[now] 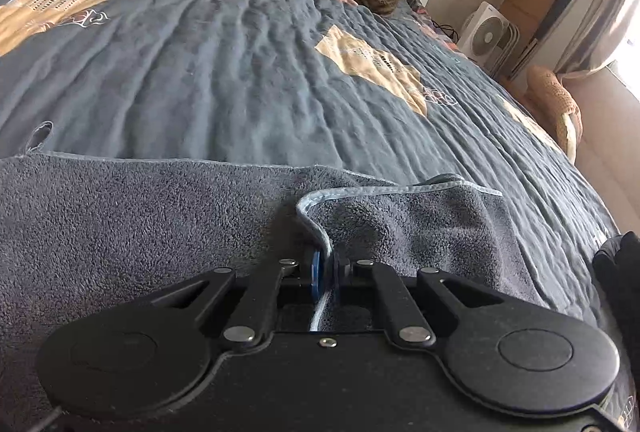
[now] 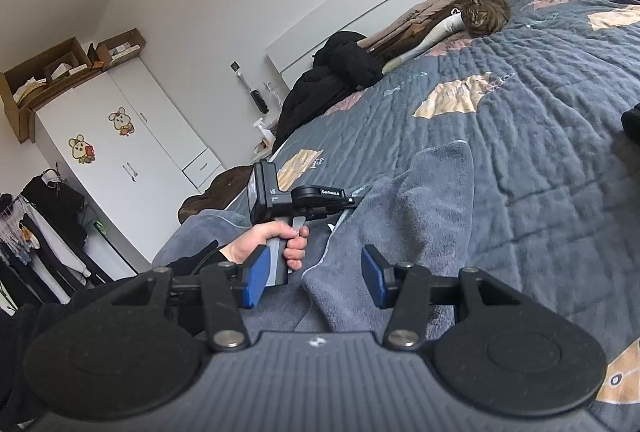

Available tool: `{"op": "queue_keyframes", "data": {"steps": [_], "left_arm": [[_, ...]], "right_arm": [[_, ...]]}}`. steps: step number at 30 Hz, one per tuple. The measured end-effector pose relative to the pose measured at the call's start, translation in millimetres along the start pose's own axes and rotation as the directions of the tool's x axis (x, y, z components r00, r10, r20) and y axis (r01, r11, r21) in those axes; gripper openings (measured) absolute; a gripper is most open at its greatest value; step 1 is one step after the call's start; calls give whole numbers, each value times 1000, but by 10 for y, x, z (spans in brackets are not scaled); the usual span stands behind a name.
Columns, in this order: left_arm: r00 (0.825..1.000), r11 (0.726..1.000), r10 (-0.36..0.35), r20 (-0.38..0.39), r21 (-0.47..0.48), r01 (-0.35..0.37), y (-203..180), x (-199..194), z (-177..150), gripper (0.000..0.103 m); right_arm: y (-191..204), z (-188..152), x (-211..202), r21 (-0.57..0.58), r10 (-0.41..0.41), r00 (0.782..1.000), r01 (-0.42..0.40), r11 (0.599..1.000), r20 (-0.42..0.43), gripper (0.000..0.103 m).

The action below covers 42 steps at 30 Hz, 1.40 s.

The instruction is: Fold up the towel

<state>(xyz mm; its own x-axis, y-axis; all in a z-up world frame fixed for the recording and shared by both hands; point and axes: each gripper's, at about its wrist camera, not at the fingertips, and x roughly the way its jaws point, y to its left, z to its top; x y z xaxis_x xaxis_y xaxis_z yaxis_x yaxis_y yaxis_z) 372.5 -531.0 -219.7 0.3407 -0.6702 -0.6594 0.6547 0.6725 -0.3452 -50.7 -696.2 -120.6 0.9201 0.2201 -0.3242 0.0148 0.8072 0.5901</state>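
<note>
Two grippers on one grey towel, which lies on the bed. My left gripper has its fingers clenched on the pale hem. My right gripper hovers with fingers spread, a raised fold directly ahead between them. The towel's long axis runs left to right across me.

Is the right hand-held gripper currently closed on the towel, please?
No, the right hand-held gripper is open, its blue pads spread wide apart above the grey towel without pinching it.
</note>
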Motion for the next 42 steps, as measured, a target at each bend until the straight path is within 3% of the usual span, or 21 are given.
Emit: {"op": "queue_keyframes", "data": {"steps": [7, 13, 18, 20, 22, 24, 26, 32, 36, 42], "left_arm": [[993, 998, 64, 99, 21, -66, 123, -402, 268, 2], [977, 984, 167, 132, 38, -173, 264, -638, 502, 2], [959, 960, 276, 57, 31, -278, 438, -440, 476, 3], [951, 951, 309, 30, 21, -310, 483, -384, 391, 7], [949, 951, 310, 58, -8, -310, 515, -501, 310, 14], [951, 954, 298, 85, -51, -295, 547, -699, 256, 35], [957, 964, 265, 119, -70, -258, 527, -1014, 170, 35], [975, 983, 181, 126, -20, -180, 70, -2053, -526, 35], [979, 990, 141, 146, -33, -138, -283, -2667, -1173, 40], [987, 993, 91, 135, -92, -79, -559, -3206, -2101, 42]], "right_arm": [[14, -8, 11, 3, -2, 1000, 2, 1000, -3, 49], [48, -10, 36, -2, 3, 1000, -3, 1000, -7, 49], [62, -19, 74, -12, -5, 1000, 5, 1000, -20, 49], [61, -19, 95, -17, -8, 1000, 7, 1000, -26, 49], [57, -13, 107, -22, -11, 999, 10, 1000, -31, 49], [49, -4, 101, -19, -15, 999, 14, 1000, -28, 49], [43, 7, 92, -18, -21, 1000, 20, 1000, -23, 49], [100, 45, 74, -7, -31, 1000, 31, 999, -2, 49], [248, 48, 102, -32, -39, 999, 39, 999, -10, 49], [613, -96, 14, -65, -50, 999, 49, 997, -14, 49]]}}
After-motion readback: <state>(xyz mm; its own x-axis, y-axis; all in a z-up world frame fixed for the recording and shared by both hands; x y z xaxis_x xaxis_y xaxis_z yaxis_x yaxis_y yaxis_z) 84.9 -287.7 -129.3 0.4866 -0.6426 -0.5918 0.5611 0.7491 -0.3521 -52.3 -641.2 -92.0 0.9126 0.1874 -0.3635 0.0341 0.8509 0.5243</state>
